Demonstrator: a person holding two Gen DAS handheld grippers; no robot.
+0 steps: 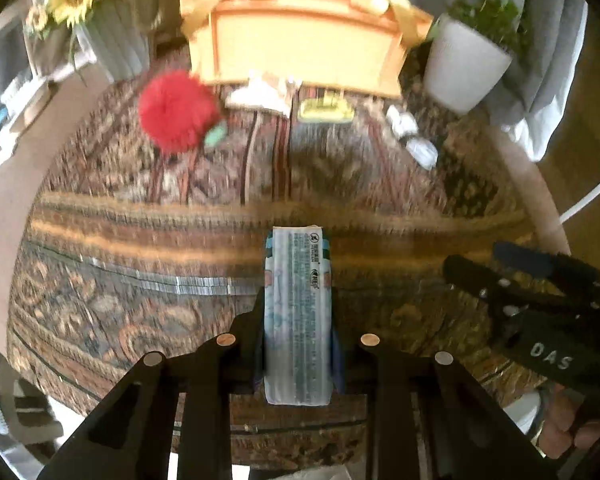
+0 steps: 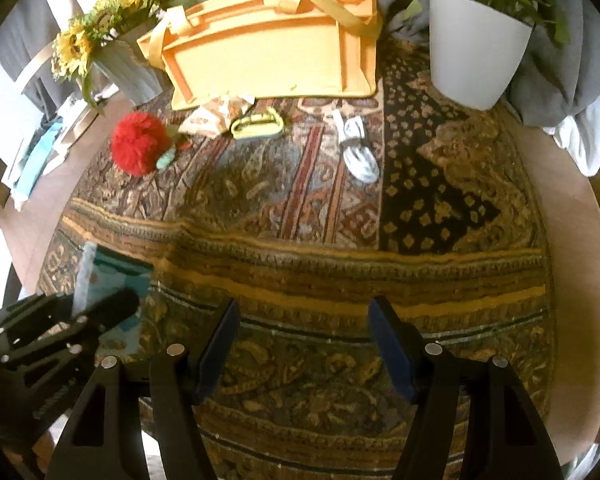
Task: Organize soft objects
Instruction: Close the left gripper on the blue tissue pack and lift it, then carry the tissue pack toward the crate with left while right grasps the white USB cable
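Note:
My left gripper (image 1: 298, 294) is shut on a pale blue and white printed tissue pack (image 1: 298, 312), held lengthwise between its fingers just above the patterned cloth (image 1: 140, 312). From the right wrist view the same pack (image 2: 112, 276) shows teal at the lower left, with the left gripper (image 2: 100, 316) on it. My right gripper (image 2: 304, 304) stands open over the cloth with nothing between its fingers; it also shows at the right edge of the left wrist view (image 1: 540, 292). A fluffy red ball (image 2: 138, 144) lies far left, in front of an open orange bag (image 2: 268, 52).
Near the bag lie crumpled snack packets (image 2: 216, 116), a yellow-green pouch (image 2: 258, 126) and rolled white socks (image 2: 358, 148). A white plant pot (image 2: 476, 48) stands at the back right, a ribbed vase of sunflowers (image 2: 128, 68) at the back left. The round table's edge curves close on both sides.

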